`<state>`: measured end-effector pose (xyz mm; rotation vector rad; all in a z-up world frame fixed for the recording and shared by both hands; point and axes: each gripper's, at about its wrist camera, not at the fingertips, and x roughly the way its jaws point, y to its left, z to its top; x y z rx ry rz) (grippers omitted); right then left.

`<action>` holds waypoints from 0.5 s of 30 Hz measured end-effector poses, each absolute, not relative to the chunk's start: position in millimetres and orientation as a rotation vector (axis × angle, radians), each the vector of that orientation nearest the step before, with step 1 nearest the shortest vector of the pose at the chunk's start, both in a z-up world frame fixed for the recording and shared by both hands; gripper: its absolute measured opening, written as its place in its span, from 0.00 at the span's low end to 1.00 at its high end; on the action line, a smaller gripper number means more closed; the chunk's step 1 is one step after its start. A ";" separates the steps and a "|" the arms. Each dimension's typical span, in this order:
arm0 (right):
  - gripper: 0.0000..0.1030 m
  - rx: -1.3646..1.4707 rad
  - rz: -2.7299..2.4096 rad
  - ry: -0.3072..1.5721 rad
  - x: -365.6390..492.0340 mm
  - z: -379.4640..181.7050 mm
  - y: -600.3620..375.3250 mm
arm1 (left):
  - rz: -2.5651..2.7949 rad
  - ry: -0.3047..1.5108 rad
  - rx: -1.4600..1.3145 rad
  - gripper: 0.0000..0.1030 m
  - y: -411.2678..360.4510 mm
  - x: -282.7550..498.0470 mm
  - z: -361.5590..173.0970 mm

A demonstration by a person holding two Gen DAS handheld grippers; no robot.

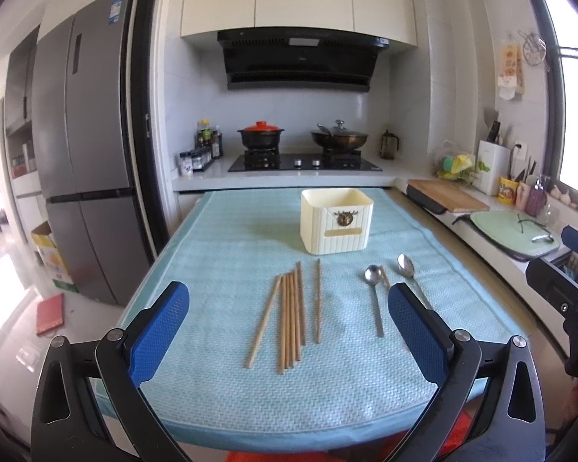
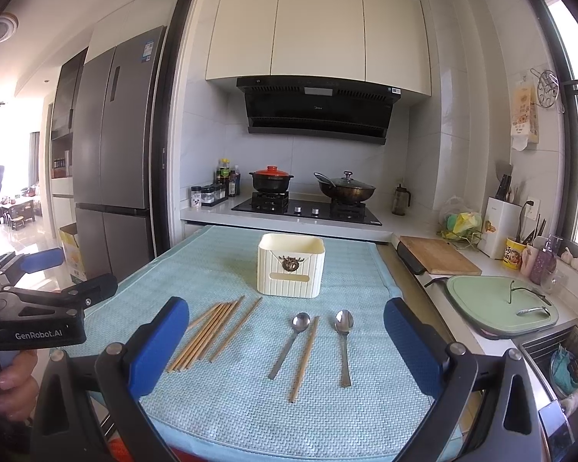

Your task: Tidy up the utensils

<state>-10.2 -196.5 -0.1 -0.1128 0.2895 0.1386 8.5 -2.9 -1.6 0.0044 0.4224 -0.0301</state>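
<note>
Right wrist: 2 spoons (image 2: 291, 344), 8 chopsticks (image 2: 208, 337), 1 holder (image 2: 291, 269).

Ahead of the jaws, past the light blue mat (image 1: 219, 254), a black pot with an orange lid (image 1: 261, 134) and a lidded wok (image 1: 339, 137) sit on the stove (image 1: 304, 162). A range hood (image 1: 298, 62) hangs above. Left of the jaws stands a grey fridge (image 1: 83, 146); right of them lie a wooden cutting board (image 2: 437, 256) and a green board (image 2: 493, 300).
</note>
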 end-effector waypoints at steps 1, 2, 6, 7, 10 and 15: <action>1.00 -0.112 0.139 0.290 -9.7 0.1 -196.2 | -0.031 0.421 0.006 1.00 -2.7 8.1 -1.9; 1.00 -0.112 0.140 0.290 -10.0 -0.6 -196.6 | -0.030 0.420 0.008 1.00 -3.5 7.5 -2.0; 1.00 -0.112 0.139 0.290 -10.0 -0.6 -196.4 | -0.023 0.418 0.019 1.00 -6.2 7.8 -2.6; 1.00 -0.112 0.139 0.290 -9.6 -0.5 -196.2 | -0.026 0.419 0.019 1.00 -5.1 8.0 -3.7; 1.00 -0.112 0.140 0.291 -9.8 -0.7 -196.1 | -0.032 0.421 0.019 1.00 -5.3 8.7 -4.3; 1.00 -0.111 0.143 0.293 -10.7 -3.5 -195.0 | -0.035 0.421 0.016 1.00 -5.2 8.3 -4.9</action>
